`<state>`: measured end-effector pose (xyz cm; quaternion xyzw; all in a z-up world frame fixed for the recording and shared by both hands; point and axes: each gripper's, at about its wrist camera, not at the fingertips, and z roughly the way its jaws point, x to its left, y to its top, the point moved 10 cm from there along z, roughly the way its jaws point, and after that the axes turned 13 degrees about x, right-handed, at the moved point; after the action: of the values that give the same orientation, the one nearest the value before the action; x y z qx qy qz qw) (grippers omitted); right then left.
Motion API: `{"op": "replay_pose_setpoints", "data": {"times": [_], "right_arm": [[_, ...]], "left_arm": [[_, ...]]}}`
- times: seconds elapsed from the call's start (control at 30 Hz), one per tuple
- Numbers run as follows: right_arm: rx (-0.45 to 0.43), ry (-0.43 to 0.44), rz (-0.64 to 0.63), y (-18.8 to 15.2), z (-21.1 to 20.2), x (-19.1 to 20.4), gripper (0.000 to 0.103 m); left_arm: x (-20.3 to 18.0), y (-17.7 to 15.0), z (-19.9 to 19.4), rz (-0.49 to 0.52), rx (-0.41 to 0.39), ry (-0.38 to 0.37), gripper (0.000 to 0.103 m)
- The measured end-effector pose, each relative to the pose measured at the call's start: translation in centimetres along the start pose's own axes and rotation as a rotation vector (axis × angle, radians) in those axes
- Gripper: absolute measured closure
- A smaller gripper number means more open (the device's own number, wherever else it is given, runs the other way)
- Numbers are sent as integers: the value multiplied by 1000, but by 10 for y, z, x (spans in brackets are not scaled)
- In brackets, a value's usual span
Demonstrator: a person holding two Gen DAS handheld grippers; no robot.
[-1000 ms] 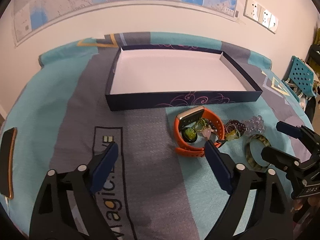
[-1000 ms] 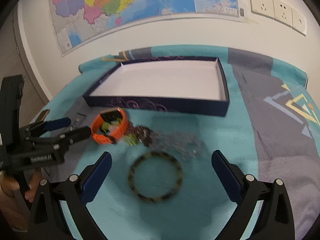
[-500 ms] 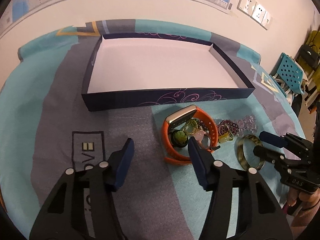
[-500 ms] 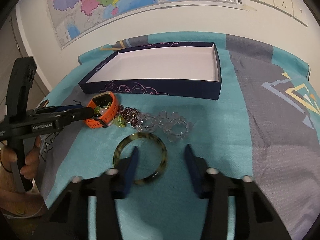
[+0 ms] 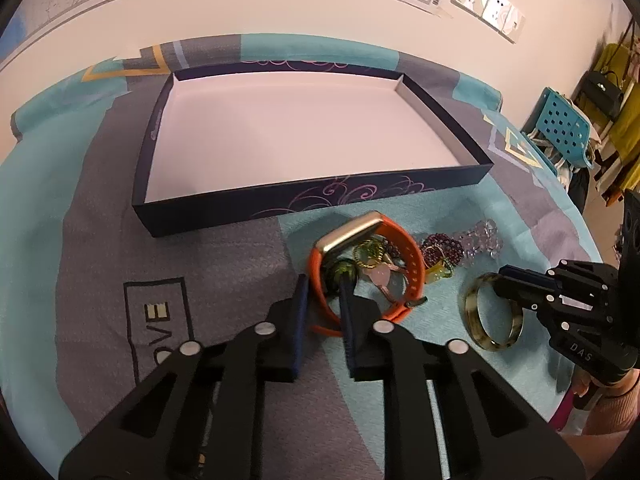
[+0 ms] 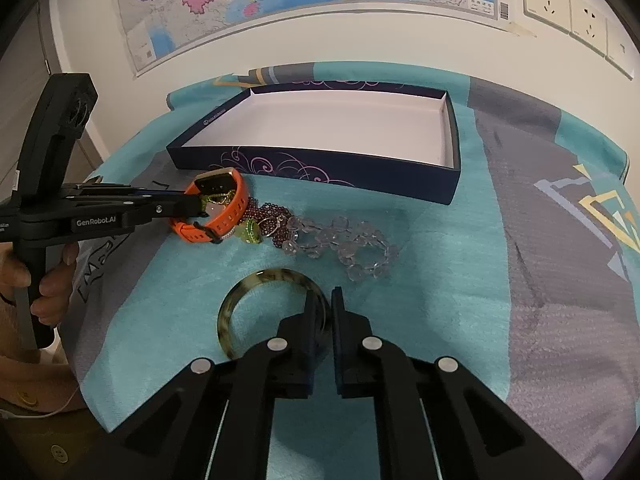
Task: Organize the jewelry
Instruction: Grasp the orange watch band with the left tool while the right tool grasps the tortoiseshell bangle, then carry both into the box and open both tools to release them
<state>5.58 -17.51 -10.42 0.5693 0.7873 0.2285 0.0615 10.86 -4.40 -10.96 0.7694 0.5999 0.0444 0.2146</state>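
Left wrist view: a dark blue box (image 5: 256,208) sits on the cloth beyond the jewelry. Nearer, the left gripper (image 5: 323,286) has just clamped the orange watch's (image 5: 412,256) strap between its jaws. Right wrist view: the right gripper (image 6: 325,300) has just pinched the mottled bangle's (image 6: 236,300) rim.

Orange watch (image 5: 404,256); navy box (image 5: 240,208); tortoiseshell bangle (image 6: 240,296).
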Motion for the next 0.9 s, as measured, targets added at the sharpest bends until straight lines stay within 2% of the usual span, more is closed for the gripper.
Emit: {"op": "replay_pose_setpoints", "data": {"times": [0.1, 0.6, 0.77, 0.9], "right_arm": [[-5, 25, 7, 0, -1, 1, 97], [-61, 124, 21, 14, -21, 6, 97], [-97, 103, 5, 39, -30, 2, 97], [-133, 80, -5, 77, -34, -8, 97]], "left_arm": [[2, 0, -3, -9, -5, 1, 97], [16, 6, -31, -59, -50, -60, 97], [24, 25, -45, -75, -87, -61, 97], [31, 48, -51, -80, -118, -32, 97]]}}
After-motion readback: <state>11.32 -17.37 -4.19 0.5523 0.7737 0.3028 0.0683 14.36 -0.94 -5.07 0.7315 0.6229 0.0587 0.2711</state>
